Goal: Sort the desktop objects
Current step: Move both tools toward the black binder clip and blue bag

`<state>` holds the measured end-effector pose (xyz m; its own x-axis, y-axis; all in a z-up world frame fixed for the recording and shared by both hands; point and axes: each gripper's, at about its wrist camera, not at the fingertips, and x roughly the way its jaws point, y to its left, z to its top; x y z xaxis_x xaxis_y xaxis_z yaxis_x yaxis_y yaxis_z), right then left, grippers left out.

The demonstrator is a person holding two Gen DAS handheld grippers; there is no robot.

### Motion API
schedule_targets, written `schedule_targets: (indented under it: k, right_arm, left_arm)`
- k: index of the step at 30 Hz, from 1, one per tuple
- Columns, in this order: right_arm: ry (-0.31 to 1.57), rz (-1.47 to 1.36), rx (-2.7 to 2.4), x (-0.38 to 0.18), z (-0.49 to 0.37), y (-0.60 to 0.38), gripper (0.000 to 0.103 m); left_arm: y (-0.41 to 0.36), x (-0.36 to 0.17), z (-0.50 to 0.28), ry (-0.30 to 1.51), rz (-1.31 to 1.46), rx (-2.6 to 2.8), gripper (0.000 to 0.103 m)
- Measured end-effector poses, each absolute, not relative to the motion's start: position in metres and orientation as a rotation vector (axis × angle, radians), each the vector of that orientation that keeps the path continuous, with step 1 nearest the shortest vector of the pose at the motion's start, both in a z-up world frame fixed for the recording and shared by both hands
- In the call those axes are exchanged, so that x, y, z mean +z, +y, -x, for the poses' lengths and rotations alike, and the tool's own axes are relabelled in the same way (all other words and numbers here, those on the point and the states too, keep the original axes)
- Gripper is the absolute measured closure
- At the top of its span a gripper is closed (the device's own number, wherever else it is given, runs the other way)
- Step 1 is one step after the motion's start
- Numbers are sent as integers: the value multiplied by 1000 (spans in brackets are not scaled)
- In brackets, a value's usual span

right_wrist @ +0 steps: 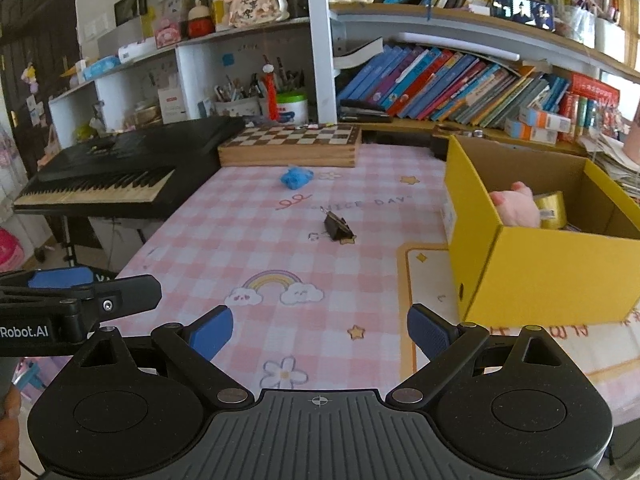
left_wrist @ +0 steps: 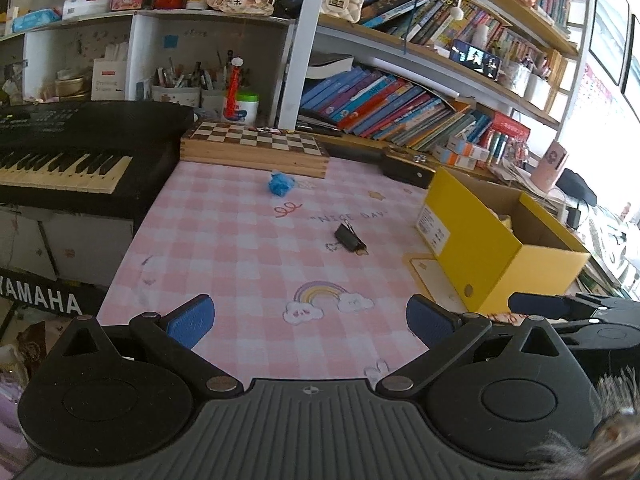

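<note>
**Both grippers wide open, nothing held; two items loose on the mat**

Far left: black keyboard (right_wrist: 104, 178) on its stand, beside the desk edge. Wooden chessboard box (left_wrist: 256, 148) sits at the back of the pink checked mat (left_wrist: 240, 248), touching the shelf unit w/ pen cups and books (right_wrist: 440, 84) behind.

Left gripper (left_wrist: 310, 320): jaws spread wide, blue pads apart, empty, hovering over the near edge of the mat by the rainbow print. In the right wrist view it shows at the left edge, side-on.

Mid-mat: blue crumpled object (left_wrist: 279, 184) lies just in front of the chessboard box, can't tell what material. Nearer, approx centre, black binder clip (left_wrist: 349, 237) rests on the mat next to the "NICE DAY" print, well apart from the blue item.

Right gripper (right_wrist: 320, 334): jaws also spread wide, holding nothing, over the near mat edge w/ star and flower prints between the pads.

Right: yellow cardboard box (right_wrist: 540, 276), open top, stands on the mat's right side. Inside: pink plush toy (right_wrist: 516, 208) touching a gold tape roll (right_wrist: 554, 210).
</note>
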<state>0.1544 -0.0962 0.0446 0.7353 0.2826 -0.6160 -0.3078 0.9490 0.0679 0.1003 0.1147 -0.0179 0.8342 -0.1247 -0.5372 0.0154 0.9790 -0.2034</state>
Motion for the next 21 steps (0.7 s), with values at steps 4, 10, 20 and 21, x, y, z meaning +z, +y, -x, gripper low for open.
schedule_targets:
  k: [4,10,20,21]
  right_arm:
    - [686,48,345,41,-173,-95,7]
    - [699,71,389,35,-203,-89,7]
    - [712,48,411,24,-256,-82,7]
    - [720,42,413,22,-262,-82,7]
  left_arm:
    - [114,-20,-121,595,206,-66,0]
    - [114,-22,-157,607,205,-50,0]
    - [113,-22,-231,619,173,-46,0]
    - [114,-23,-238,621,169,-49,0]
